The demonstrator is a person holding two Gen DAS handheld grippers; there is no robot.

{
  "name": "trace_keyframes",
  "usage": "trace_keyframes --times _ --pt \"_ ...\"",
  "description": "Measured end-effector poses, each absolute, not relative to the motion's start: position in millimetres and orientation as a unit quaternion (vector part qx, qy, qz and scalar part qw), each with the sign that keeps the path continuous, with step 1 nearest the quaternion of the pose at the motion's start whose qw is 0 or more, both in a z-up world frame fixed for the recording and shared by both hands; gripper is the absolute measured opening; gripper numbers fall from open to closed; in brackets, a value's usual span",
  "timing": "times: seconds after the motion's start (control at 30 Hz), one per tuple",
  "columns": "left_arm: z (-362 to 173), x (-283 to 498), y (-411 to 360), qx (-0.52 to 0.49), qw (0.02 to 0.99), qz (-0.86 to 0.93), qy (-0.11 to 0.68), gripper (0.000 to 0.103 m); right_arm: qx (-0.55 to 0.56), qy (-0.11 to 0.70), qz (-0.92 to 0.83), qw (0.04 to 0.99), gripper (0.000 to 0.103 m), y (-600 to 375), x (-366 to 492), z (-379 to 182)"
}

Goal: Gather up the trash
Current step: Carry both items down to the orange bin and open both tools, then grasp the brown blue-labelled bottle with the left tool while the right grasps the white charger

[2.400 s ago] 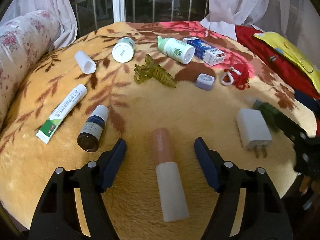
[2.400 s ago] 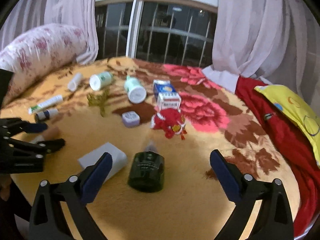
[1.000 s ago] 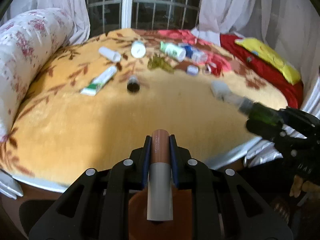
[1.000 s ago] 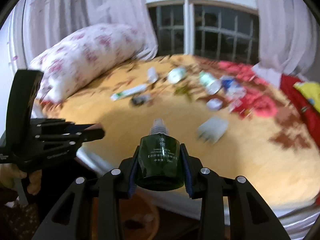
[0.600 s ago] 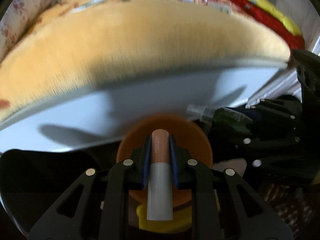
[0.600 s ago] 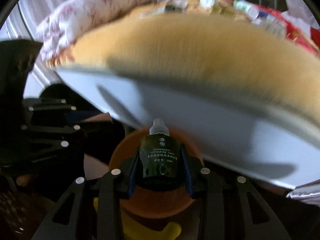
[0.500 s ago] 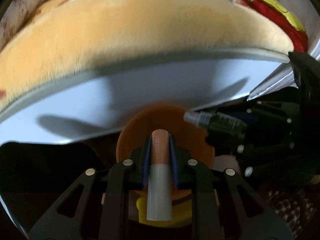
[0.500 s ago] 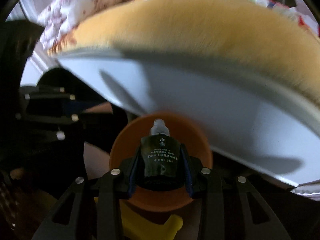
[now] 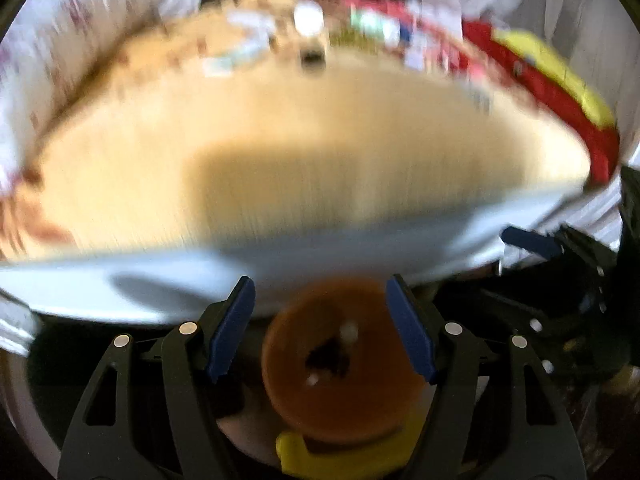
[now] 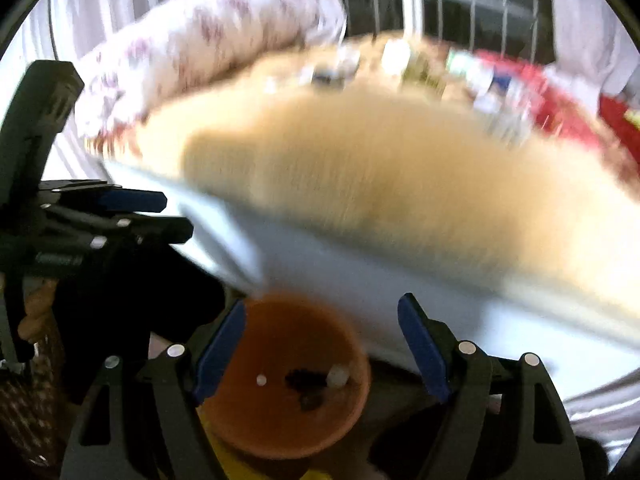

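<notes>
An orange bin (image 9: 340,360) stands on the floor below the bed's edge, with dark and pale items lying in its bottom. My left gripper (image 9: 322,328) hangs over it, jaws opening, nothing between them. In the right wrist view the same orange bin (image 10: 288,376) lies under my right gripper (image 10: 320,346), whose jaws are also opening and hold nothing. The left gripper (image 10: 132,216) shows at that view's left edge. The right gripper (image 9: 552,248) shows at the left wrist view's right side. Both views are blurred.
The bed (image 9: 320,152) with its tan plush blanket and white side fills the upper part of both views. Several small bottles and tubes lie at its far side, blurred. A floral pillow (image 10: 192,52) lies at the left. A yellow object (image 9: 344,456) sits beside the bin.
Both grippers have opened and let go: the pink-and-grey tube has left the left jaws, the dark green bottle the right jaws. Both views have tilted up toward the bed.
</notes>
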State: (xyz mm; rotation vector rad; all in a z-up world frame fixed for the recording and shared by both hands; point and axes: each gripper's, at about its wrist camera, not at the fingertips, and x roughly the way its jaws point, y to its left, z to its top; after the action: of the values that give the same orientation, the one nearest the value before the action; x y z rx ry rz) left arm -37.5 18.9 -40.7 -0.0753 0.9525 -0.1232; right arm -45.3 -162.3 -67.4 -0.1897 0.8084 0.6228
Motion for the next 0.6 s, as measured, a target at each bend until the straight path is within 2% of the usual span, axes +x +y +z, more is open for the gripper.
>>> trace_keyframes --times 0.13,0.27,0.6 --pt "-5 -8 19 -0.023 0.919 -0.042 0.391 0.067 -0.079 0.316 0.270 0.906 0.080 -174 -29 -24" --pt "17 32 13 -0.026 0.934 -0.025 0.357 0.067 -0.076 0.276 0.236 0.929 0.081 -192 -17 -2" --pt "-5 132 2 -0.022 0.923 0.021 0.384 0.067 -0.065 0.279 0.216 0.934 0.081 -206 3 -11"
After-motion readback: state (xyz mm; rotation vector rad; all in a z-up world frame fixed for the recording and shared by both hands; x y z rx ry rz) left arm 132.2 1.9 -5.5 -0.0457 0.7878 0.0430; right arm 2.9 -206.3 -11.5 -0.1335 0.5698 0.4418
